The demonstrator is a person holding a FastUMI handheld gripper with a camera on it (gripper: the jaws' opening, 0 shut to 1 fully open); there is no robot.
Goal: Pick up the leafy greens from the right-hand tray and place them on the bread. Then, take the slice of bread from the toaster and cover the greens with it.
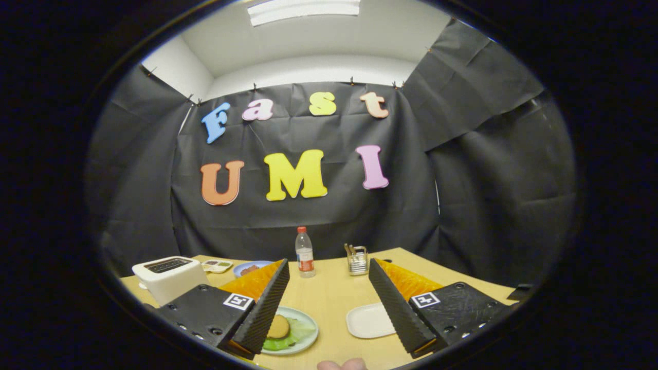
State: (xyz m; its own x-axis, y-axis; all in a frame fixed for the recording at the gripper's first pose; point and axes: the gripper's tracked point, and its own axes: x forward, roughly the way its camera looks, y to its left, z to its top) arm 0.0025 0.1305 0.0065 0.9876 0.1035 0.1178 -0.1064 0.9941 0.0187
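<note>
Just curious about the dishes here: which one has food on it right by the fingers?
The round green plate beside the open gripper's left finger, holding greens; the white tray sits bare.

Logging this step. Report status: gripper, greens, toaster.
Gripper open, holding nothing. Greens on plate, round piece atop. Tray bare. Toaster beyond the fingers; slice not discernible.

matt wooden table (329, 303), ribbed fingers (396, 308)
</note>
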